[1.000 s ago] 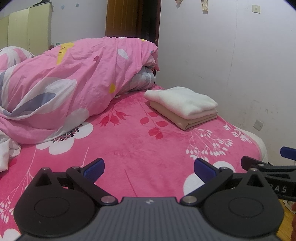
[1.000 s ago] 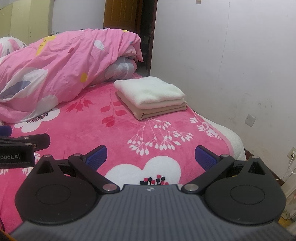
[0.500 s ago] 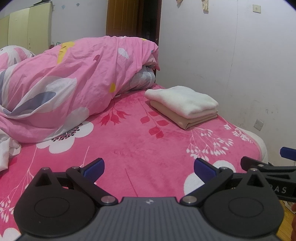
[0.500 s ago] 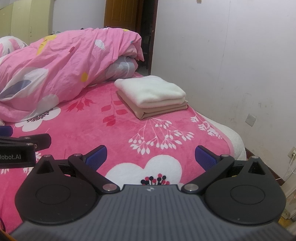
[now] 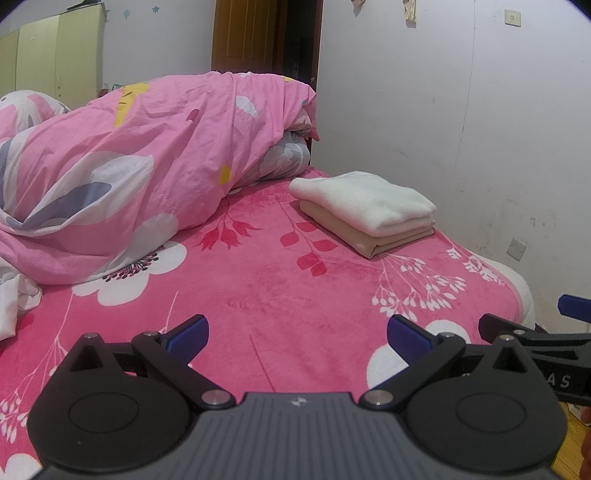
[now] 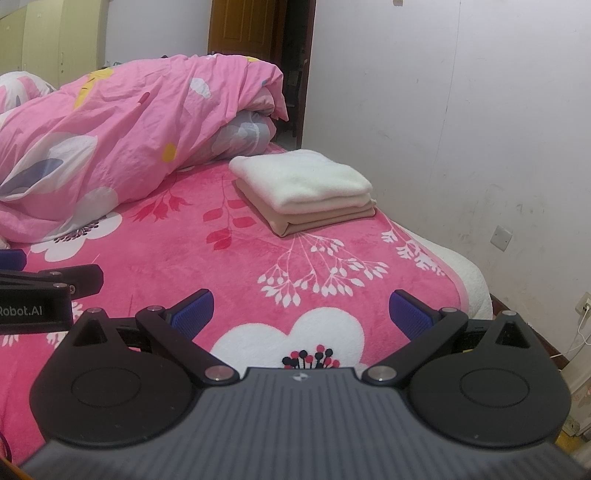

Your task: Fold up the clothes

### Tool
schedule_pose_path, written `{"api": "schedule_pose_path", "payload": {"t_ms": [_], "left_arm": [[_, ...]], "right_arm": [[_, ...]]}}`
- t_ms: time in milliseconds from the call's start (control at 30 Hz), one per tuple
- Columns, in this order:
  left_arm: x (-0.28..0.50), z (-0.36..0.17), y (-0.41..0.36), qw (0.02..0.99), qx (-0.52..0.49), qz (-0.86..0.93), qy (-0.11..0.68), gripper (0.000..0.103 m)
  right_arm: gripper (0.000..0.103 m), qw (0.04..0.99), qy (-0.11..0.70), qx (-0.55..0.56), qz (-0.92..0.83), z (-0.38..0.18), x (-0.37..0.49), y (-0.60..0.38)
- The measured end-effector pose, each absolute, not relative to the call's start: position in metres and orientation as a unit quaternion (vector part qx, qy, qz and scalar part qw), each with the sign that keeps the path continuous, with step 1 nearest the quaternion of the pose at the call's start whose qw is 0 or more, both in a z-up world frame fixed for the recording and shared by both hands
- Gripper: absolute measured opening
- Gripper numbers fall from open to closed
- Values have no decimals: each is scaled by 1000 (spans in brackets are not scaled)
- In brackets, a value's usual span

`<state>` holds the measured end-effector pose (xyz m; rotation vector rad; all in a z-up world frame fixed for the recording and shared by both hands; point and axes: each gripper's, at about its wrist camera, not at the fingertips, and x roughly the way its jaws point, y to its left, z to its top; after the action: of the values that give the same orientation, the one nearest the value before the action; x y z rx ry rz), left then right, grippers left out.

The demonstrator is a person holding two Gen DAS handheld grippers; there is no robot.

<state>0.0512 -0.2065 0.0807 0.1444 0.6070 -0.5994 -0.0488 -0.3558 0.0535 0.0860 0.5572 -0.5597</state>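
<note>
both grippers hang low over the near end of the bed, side by side. the left gripper [image 5: 297, 334] has its blue-padded jaws spread wide and nothing between them; the right gripper [image 6: 301, 312] is likewise spread and empty. in the left wrist view the right gripper's black arm pokes in at the right edge, and in the right wrist view the left one shows at the left edge — the two are near each other but apart.

the folded clothes sit as a neat stack on the far right part of the pink floral blanket [image 5: 258, 280]: a white folded garment [image 5: 364, 201] on top of a beige folded garment [image 5: 354, 232], edges roughly squared, the beige layer sticking out a little at the near corner. the stack lies near the blanket's right edge, close to the white wall [image 5: 461, 110], and well apart from both grippers.

a bunched pink duvet [image 5: 129, 177] fills the left and back of the bed, its hem stopping just short of the stack. between duvet, stack and grippers the blanket lies flat — a broad open stretch. the blanket's right edge curves down over a white mattress edge [image 6: 469, 277]. a brown door [image 6: 240, 29] stands behind.
</note>
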Motion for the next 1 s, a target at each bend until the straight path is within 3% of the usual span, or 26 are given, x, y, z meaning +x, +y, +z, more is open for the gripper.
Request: {"api": "schedule_pose_path", "payload": {"t_ms": [1000], "left_arm": [[47,84,-208,908,72,-293,290,103]], "right_arm": [[102,922,271,46,-273,54,-49,-358]]}}
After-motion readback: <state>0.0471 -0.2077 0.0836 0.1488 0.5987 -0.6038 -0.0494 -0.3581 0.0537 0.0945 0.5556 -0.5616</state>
